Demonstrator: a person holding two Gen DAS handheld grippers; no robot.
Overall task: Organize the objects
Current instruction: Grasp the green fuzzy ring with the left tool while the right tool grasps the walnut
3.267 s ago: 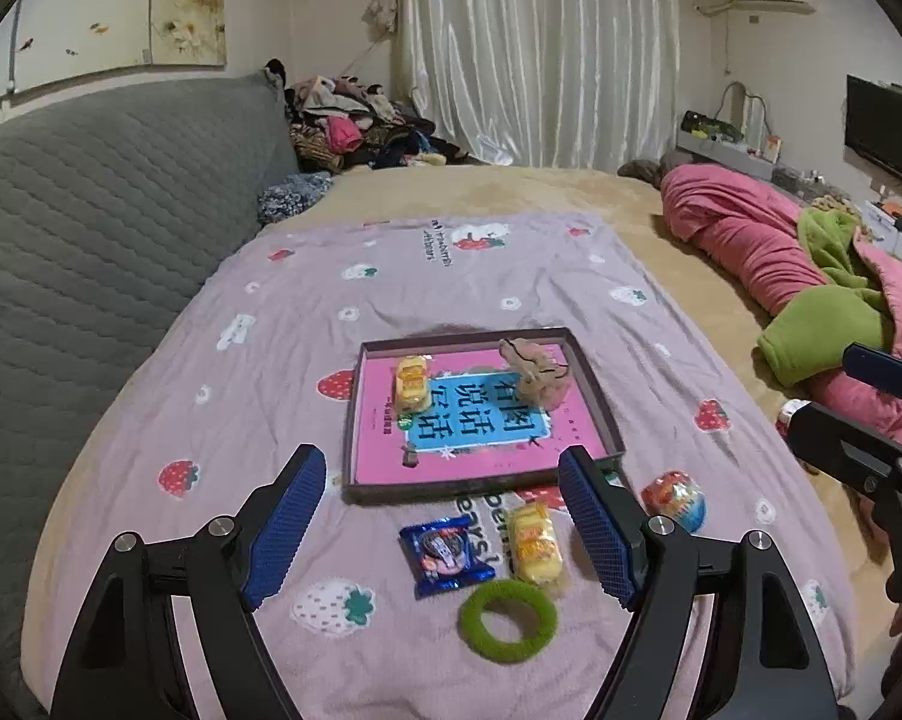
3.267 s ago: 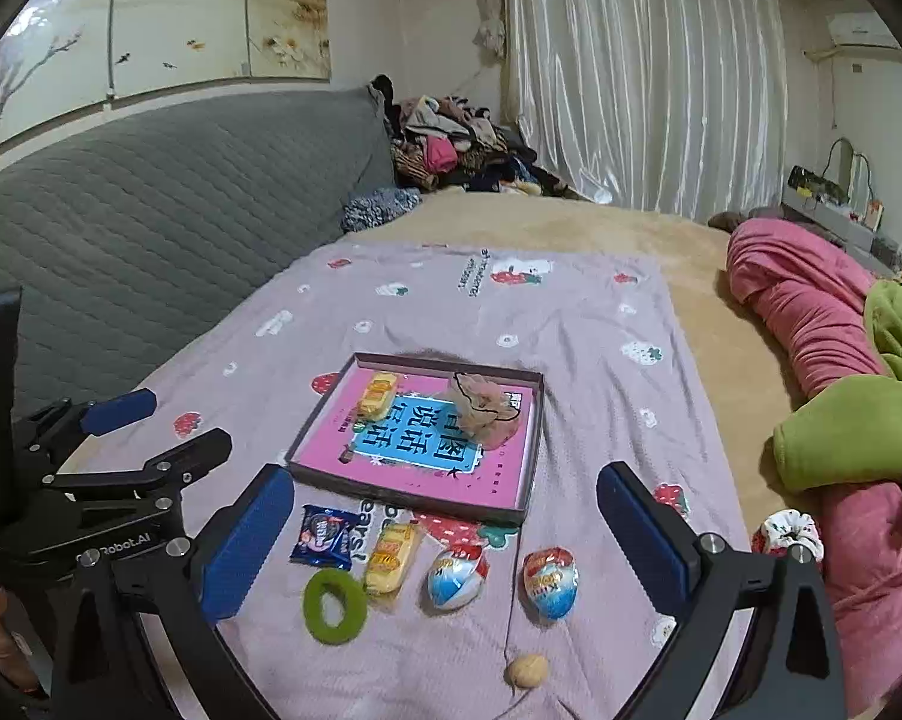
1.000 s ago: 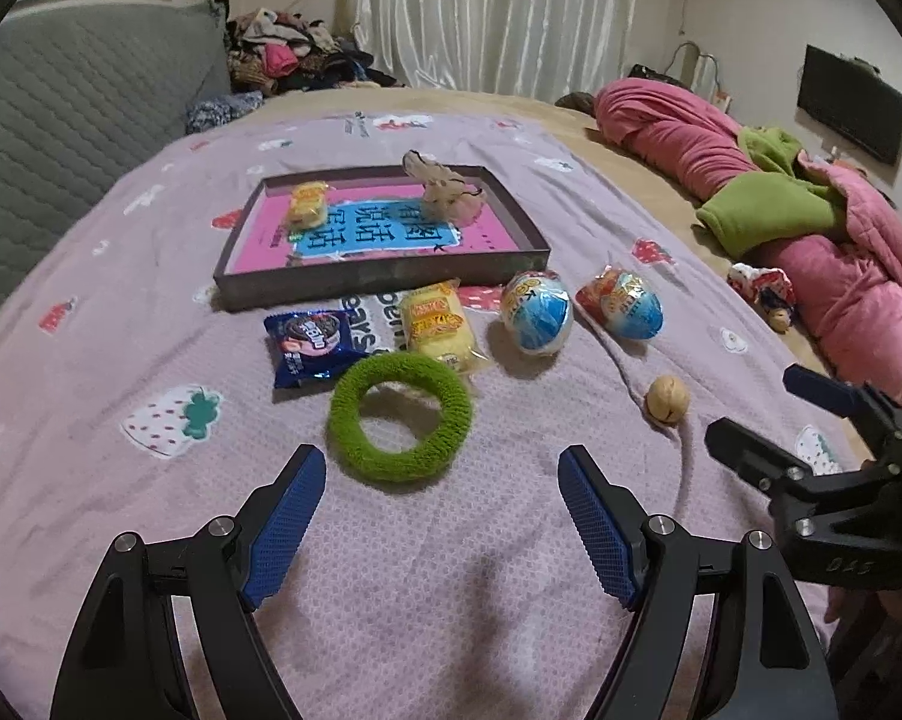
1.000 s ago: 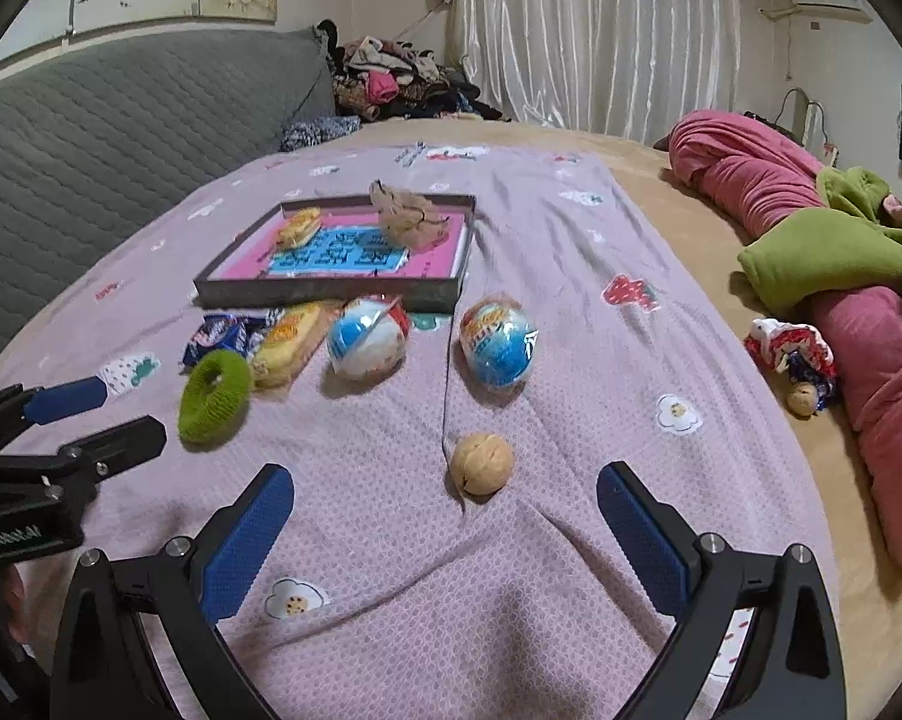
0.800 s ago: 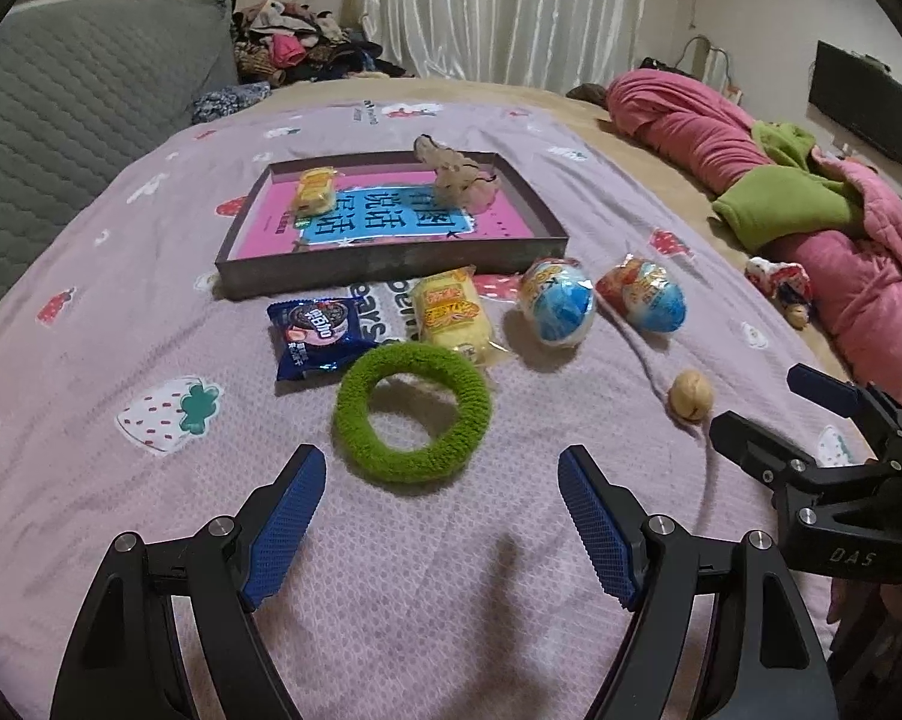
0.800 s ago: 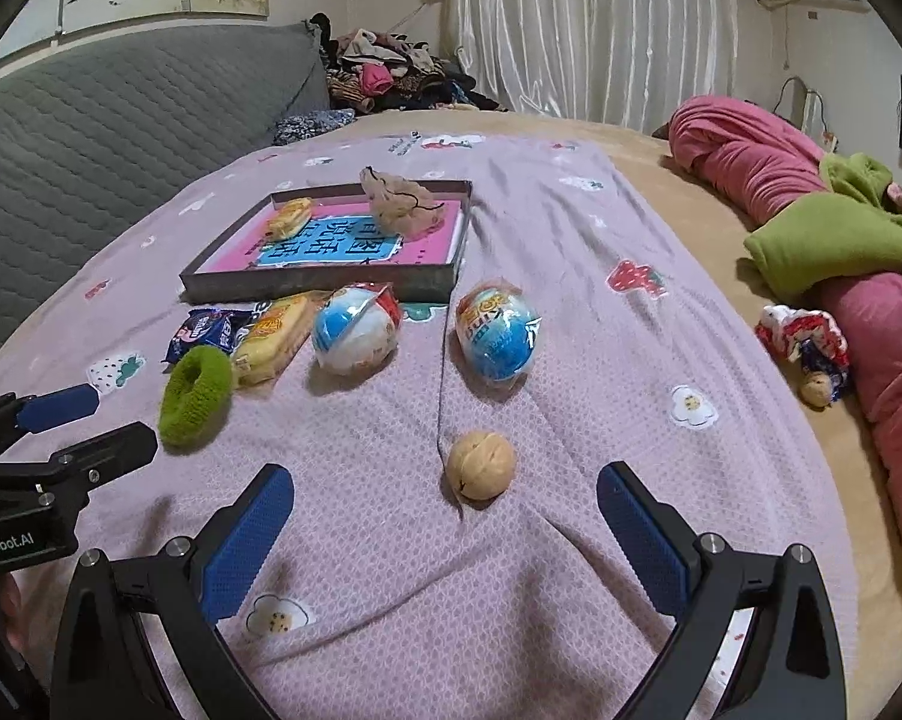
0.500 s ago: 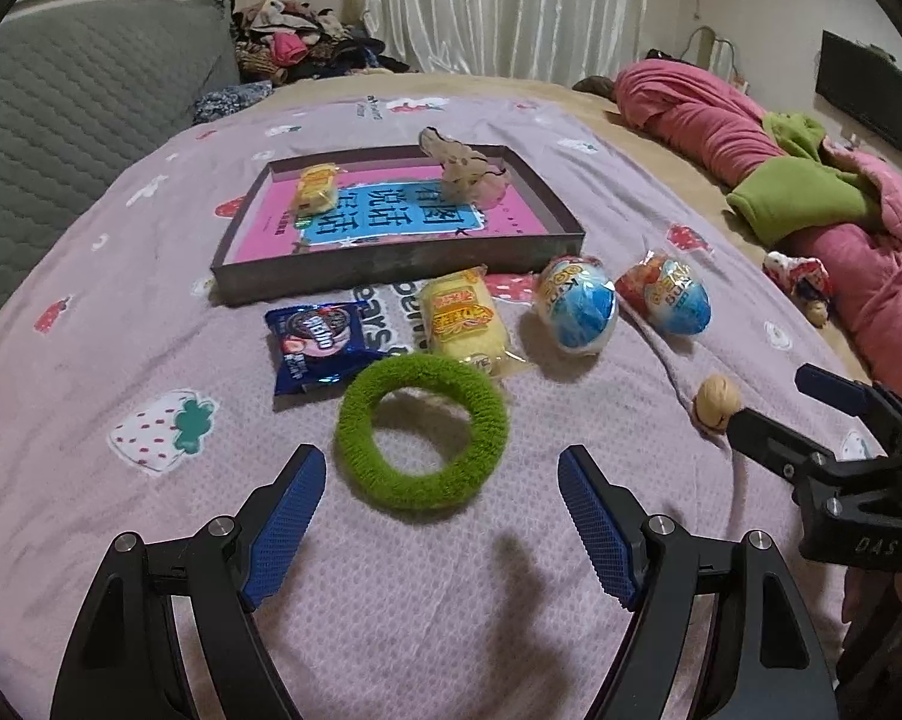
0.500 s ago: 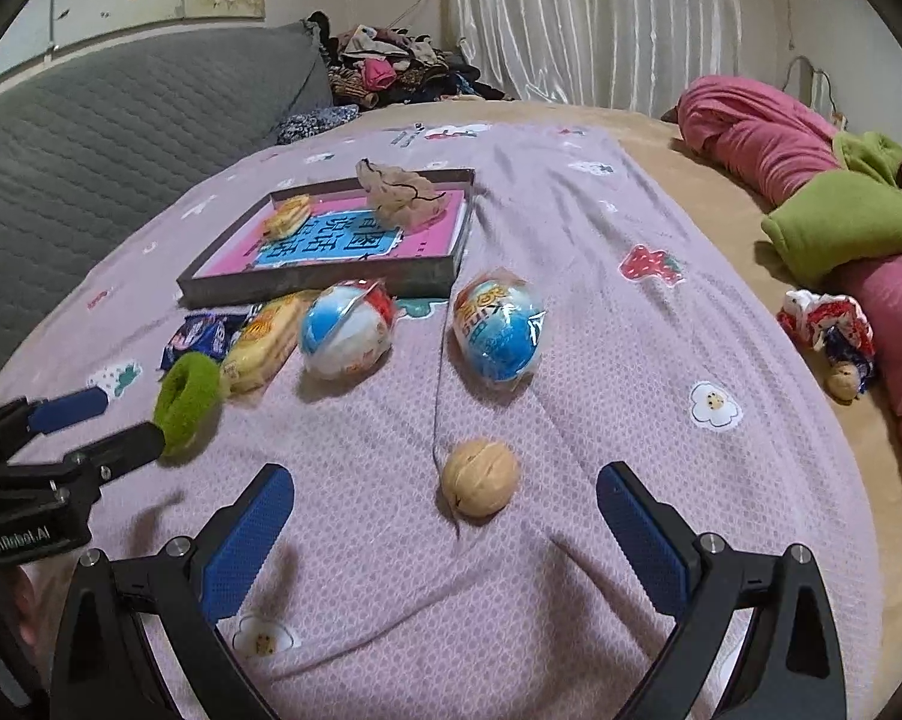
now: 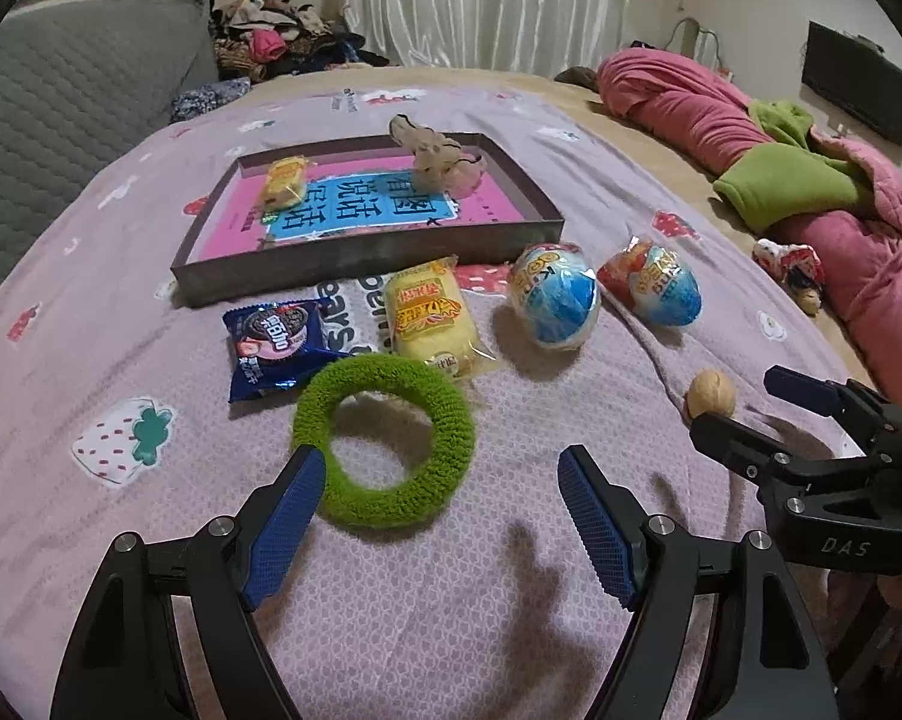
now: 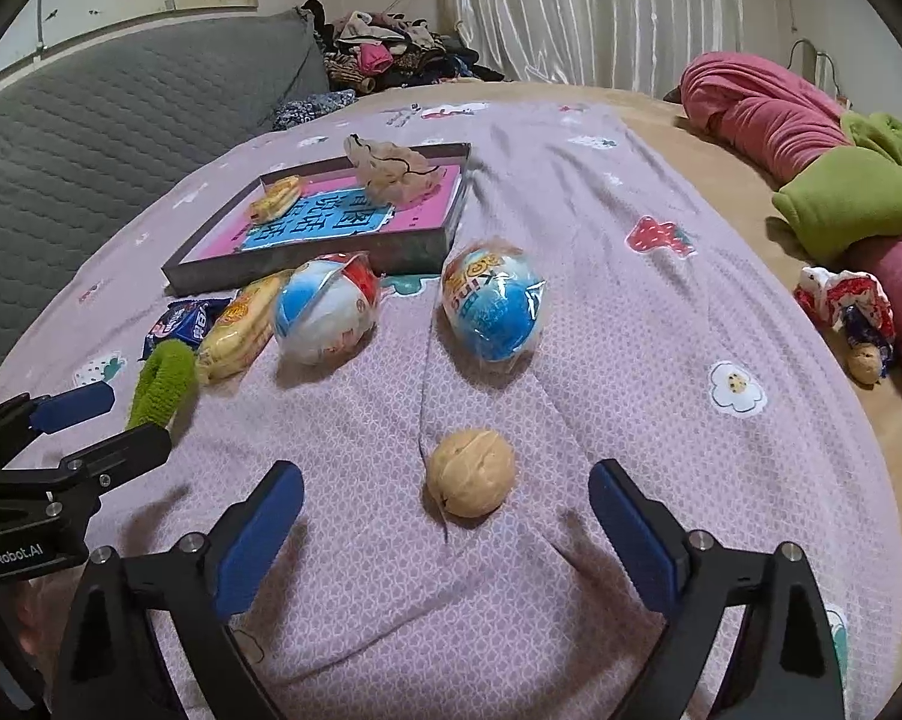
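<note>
Only rightward: scrunchie (image 10: 162, 381) edge-on.

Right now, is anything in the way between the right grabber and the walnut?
No. The right gripper is open, its jaws just narrowing a little, and the walnut lies on bare blanket just ahead of its fingertips, nothing between them.

Fuzzy cloth ring (image 9: 382, 441); glossy plastic egg wrappers (image 10: 492, 305).

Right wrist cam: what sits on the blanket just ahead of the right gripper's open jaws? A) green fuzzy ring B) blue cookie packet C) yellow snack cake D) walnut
D: the walnut lies just ahead of the right gripper, centred on its open jaws and untouched by either pad.
</note>
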